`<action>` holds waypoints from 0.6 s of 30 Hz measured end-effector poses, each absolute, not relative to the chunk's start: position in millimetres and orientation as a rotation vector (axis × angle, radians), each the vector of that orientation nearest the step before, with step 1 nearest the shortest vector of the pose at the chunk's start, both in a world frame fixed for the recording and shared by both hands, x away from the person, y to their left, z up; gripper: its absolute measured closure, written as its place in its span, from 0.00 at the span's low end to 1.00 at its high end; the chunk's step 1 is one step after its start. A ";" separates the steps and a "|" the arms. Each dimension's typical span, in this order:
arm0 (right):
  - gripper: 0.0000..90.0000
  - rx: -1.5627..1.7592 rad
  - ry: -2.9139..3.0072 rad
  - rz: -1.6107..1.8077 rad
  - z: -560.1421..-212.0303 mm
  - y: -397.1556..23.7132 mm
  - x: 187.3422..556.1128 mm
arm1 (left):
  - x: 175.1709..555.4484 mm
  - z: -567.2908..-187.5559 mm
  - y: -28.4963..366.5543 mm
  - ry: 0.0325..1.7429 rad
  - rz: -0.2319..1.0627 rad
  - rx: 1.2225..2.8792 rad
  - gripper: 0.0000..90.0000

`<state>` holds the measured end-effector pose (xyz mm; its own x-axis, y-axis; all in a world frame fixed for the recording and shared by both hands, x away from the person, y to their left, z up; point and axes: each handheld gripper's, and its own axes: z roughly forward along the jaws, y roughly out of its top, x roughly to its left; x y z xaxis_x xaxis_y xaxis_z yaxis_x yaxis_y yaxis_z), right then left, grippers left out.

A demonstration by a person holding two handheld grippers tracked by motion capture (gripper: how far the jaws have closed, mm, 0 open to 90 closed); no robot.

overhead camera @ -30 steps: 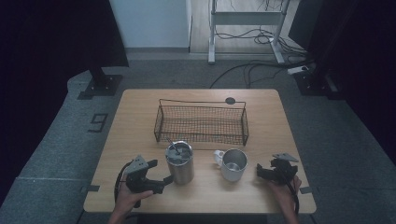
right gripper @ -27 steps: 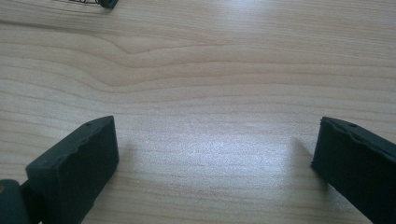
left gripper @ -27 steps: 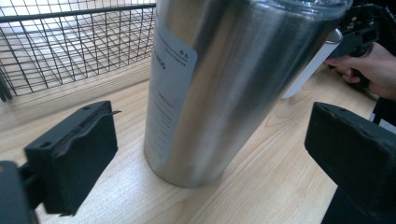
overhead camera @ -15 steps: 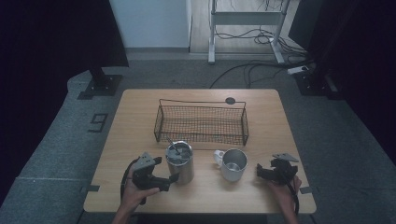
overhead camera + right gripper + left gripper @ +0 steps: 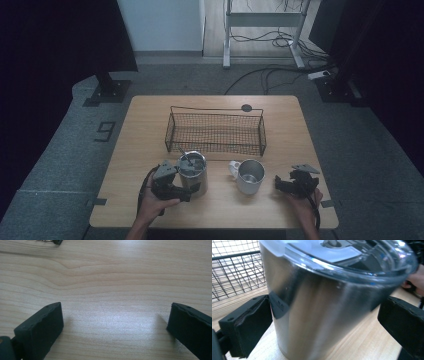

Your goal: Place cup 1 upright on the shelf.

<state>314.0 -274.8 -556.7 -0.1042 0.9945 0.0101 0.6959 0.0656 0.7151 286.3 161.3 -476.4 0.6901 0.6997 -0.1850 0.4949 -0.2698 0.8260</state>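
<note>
I have the left gripper [image 5: 324,322] around the steel tumbler [image 5: 319,302]; its fingers [image 5: 247,327] have just been opening and stand spread, one on each side of the tumbler wall, not pressing yet. The tumbler stands upright between them on the counter [image 5: 280,210], its clear lid [image 5: 352,257] on. My right gripper [image 5: 112,325] idles with fingers spread over bare wood. If I close unevenly, one finger could shove the tumbler and tip it.

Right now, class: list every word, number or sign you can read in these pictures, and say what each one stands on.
"9": marked in dark strokes on the grey floor, left of the table.
Tumbler, mug and basket: no lettering that can be read.
</note>
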 end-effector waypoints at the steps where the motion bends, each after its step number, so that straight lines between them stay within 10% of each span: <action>1: 0.00 1.678 1.855 0.791 -556.7 -274.8 314.0 | 287.0 -476.8 160.4 0.928 0.271 1.933 0.00; 18: 0.00 1.682 1.854 0.790 -556.6 -274.8 314.1 | 302.2 -482.8 142.0 0.890 0.353 1.910 0.00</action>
